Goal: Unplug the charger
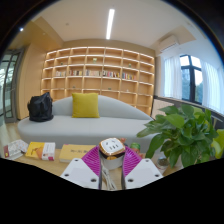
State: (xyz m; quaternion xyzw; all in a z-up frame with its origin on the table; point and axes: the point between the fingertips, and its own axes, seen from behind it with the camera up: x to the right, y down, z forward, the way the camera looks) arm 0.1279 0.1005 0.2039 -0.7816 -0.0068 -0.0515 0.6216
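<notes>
Fingers of the gripper (112,166) stood apart, grasping nothing; a small white box (111,147) sat just ahead. One potted plant (183,130) stood beside, one sofa (85,125) with one yellow cushion (85,105) beyond. No charger showed; finding it probably came next.

A long pale sofa (85,127) sits in the middle of the room with a yellow pillow (85,105) and a black bag (40,108) at 9 o'clock on it. Behind it a big wooden bookshelf (98,72) covers the wall. A window (192,78) is at 3 o'clock, a green plant (183,132) at 4 o'clock, and a long light (109,23) shines at 12 o'clock.
</notes>
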